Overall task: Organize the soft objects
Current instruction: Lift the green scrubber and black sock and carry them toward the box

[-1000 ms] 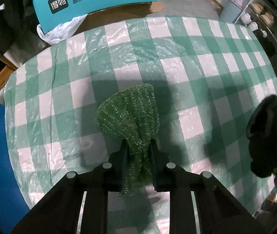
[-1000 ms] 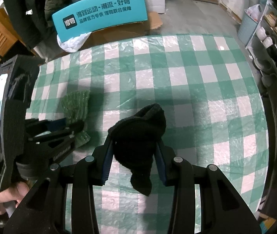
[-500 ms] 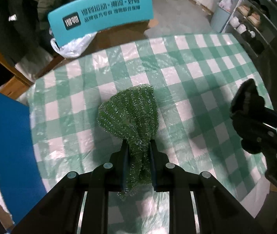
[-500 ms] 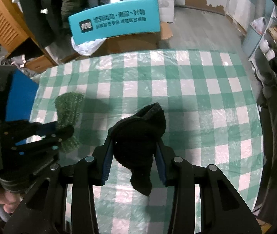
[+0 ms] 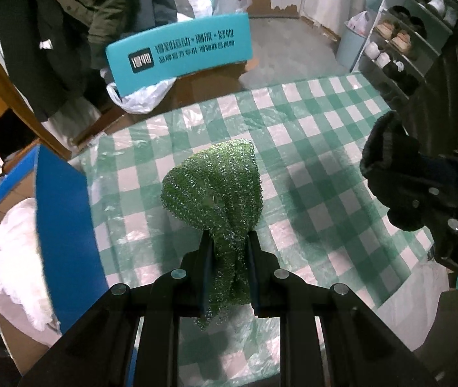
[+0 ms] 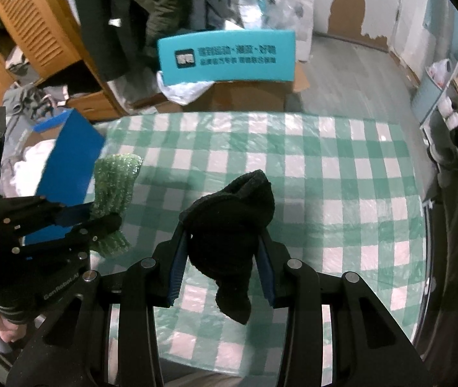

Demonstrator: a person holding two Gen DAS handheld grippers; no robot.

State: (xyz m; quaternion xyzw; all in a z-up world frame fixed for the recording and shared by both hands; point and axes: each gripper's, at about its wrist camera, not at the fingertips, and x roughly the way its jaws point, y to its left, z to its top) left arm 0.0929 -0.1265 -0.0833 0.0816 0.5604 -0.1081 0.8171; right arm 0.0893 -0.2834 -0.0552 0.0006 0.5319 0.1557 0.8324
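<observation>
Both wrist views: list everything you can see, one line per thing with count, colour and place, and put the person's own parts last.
green knit cloth: 1, sparkly green, pinched in the left gripper, hanging above the table
black sock: 1, black, pinched in the right gripper, also off the table
tablecloth: 1, green and white check under clear plastic, covers the table
blue box: 1, blue, open, at the table's left edge, white stuff inside
teal sign: 1, teal with white print, on a cardboard box beyond the table
plastic bag: 1, white, under the sign
coats: several, dark, hanging at the back left
shoe rack: 1, pale, far right
left gripper: 1, black, shut on the cloth
right gripper: 1, black, shut on the sock
</observation>
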